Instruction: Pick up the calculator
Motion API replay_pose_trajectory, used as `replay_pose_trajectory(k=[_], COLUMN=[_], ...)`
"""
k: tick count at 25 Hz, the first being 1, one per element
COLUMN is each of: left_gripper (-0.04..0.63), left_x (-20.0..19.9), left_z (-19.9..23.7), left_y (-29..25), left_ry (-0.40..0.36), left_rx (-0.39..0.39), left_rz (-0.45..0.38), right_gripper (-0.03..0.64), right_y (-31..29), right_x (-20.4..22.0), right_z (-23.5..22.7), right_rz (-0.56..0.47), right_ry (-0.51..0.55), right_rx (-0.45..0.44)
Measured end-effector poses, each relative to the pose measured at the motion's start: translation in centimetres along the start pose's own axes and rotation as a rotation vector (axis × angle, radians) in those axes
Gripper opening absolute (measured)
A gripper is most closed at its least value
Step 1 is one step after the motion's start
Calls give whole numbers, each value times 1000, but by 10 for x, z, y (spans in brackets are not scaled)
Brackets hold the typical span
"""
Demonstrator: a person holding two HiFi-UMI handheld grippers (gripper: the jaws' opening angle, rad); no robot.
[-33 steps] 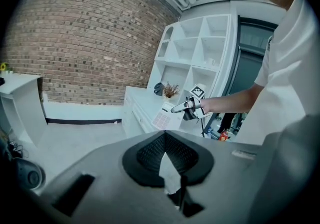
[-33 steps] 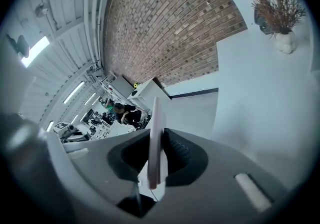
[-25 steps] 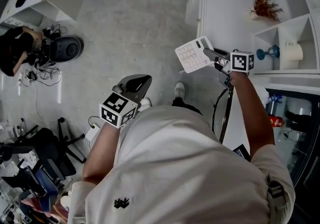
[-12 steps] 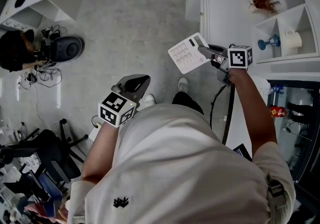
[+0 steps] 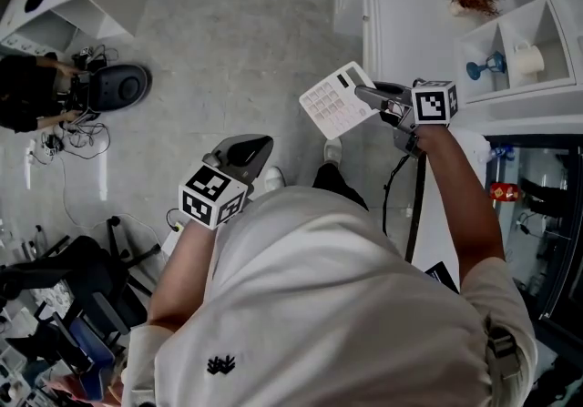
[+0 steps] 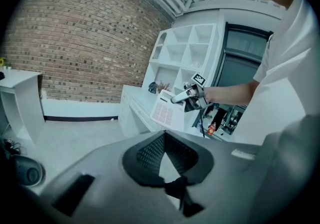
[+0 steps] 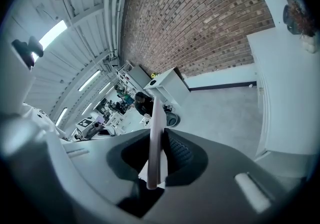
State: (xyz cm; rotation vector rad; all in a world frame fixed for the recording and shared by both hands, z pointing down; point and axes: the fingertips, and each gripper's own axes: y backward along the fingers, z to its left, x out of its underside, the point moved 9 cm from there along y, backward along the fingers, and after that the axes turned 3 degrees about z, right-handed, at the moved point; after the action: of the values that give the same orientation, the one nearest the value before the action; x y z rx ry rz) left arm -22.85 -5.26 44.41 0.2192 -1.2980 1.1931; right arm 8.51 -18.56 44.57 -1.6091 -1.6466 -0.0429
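White calculator [image 5: 335, 100], tilted, airborne, gripped edgewise

The person's right arm [image 5: 460, 205] reaches forward, nearly straight, and the right gripper [image 5: 364, 94] at its end points ahead and somewhat downward, its jaws clamped on one edge of the calculator [image 5: 330, 103], which stands out edge-on between the pads. The left arm [image 5: 187, 269] is bent and kept close in front of the torso. The left gripper [image 5: 257, 147] sits lower and nearer the body, tilted the same way, its jaws a little apart with nothing between them.
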Motion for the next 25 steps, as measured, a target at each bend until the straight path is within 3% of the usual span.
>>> replay_pose_trajectory(k=[25], left_gripper=[6], left_x=[-10], left_z=[-3], left_y=[9], left_ry=[12], left_rx=[6], left_rz=[-6], right_gripper=[80], right_y=[3], right_x=[-6], right_z=[16], right_rz=[23], right_ry=[9], right_rx=[-24])
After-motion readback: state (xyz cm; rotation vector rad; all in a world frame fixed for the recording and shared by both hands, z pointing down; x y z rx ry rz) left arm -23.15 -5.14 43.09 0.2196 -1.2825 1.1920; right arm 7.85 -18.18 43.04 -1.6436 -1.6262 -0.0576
